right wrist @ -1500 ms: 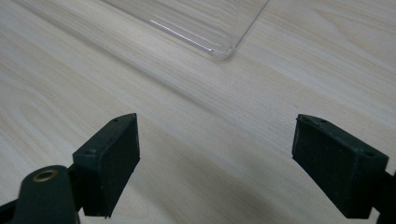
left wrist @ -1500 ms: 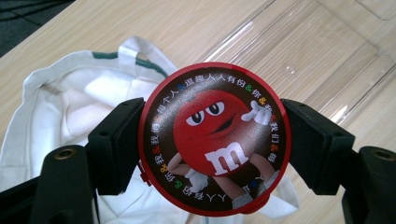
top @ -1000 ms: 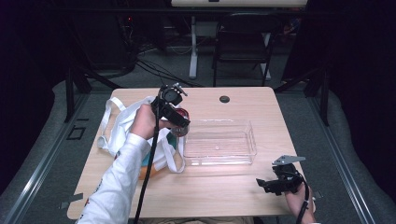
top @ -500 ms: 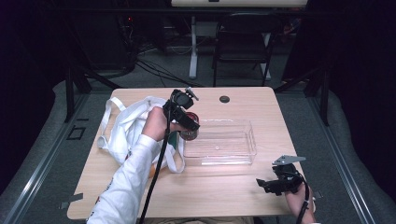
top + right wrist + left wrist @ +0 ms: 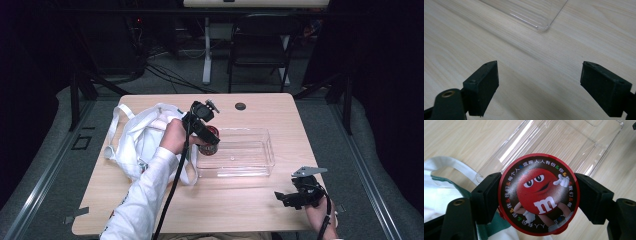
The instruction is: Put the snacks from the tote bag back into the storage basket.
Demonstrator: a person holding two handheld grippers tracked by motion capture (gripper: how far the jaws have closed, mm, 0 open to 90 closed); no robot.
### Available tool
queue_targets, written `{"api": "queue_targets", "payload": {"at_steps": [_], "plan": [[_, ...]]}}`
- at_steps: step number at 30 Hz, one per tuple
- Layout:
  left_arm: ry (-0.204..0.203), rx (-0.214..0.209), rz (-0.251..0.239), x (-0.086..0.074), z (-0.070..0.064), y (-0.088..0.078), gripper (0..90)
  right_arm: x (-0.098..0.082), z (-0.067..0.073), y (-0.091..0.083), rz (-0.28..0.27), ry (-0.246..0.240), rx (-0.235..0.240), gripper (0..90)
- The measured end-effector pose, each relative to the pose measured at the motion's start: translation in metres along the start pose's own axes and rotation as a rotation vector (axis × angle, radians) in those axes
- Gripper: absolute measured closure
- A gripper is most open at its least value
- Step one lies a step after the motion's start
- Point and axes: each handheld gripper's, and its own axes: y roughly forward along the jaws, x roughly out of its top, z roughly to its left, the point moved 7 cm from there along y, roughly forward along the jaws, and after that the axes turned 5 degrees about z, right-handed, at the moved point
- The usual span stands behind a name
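Note:
My left gripper (image 5: 207,140) is shut on a round red candy tin (image 5: 539,193) whose lid shows a red cartoon candy figure. In the high view the tin (image 5: 209,140) hangs over the left end of a clear plastic tray (image 5: 260,150) in the middle of the table. The left gripper view shows the tray (image 5: 564,140) beyond the tin. My right gripper (image 5: 290,196) rests open near the table's front right corner, with nothing between its jaws; bare wood lies under it (image 5: 539,87).
A white cloth tote bag (image 5: 137,142) with green trim lies crumpled at the left of the table, beside the tray. A small black round grommet (image 5: 240,106) sits near the far edge. The tray's corner (image 5: 541,26) lies ahead of the right gripper.
The left gripper has carried the tin rightward from above the bag to the tray's left end. The right gripper has stayed put.

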Motion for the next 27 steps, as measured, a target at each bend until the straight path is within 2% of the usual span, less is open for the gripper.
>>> {"api": "queue_targets", "payload": {"at_steps": [7,27], "plan": [[0.006,-0.015,0.018,-0.001,-0.002,0.010,26.3,0.000,0.000,0.000,0.001,0.001,-0.004,14.7],[-0.016,-0.065,0.049,-0.008,-0.006,0.039,26.3,0.000,0.001,0.001,-0.001,0.003,0.000,14.6]]}}
